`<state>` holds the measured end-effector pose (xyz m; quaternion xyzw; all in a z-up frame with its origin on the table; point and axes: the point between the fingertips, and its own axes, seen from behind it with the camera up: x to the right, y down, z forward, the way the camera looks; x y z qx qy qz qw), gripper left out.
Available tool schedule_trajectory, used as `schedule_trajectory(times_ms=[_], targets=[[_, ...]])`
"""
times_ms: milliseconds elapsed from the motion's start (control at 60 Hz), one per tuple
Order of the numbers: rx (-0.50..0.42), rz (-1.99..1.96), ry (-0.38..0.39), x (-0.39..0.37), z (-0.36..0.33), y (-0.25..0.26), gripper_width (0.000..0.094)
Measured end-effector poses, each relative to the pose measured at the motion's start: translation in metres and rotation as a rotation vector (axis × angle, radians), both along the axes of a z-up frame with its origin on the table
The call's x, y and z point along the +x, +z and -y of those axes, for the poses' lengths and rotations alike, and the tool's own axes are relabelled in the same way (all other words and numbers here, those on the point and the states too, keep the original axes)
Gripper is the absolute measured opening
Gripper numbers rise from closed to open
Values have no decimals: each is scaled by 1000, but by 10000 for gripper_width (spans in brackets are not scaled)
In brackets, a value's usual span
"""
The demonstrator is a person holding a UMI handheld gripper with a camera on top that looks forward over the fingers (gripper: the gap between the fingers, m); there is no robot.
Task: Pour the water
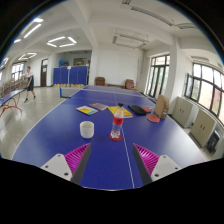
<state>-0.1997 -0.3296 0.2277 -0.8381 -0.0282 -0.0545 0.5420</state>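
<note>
Gripper view looks down a blue table [60, 125], and the gripper [108, 157] hangs above its near end with the fingers spread wide and nothing between them. Both pink pads [76, 155] show, one to each side of the white centre line. Ahead of the fingers, well apart from them, stands a white cup [87, 129], a little left of the centre line. Just right of it, and close to the line, stands a clear bottle [117, 126] with a red band, upright. Neither touches the fingers; both sit beyond the tips, the cup nearer the left finger's side, the bottle nearer the right one's. Farther down the table lie coloured flat items [120, 111], yellow and red among them, and an orange thing [153, 118] near the right edge. At the far end a net [72, 91] crosses a second table. A person [29, 82] stands far off to the left, by the windows.
</note>
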Motion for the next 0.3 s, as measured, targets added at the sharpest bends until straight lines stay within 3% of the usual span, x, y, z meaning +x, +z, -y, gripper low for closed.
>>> schedule_trajectory(times_ms=[300], targets=[[29,17,-18,-12,60,19,850]])
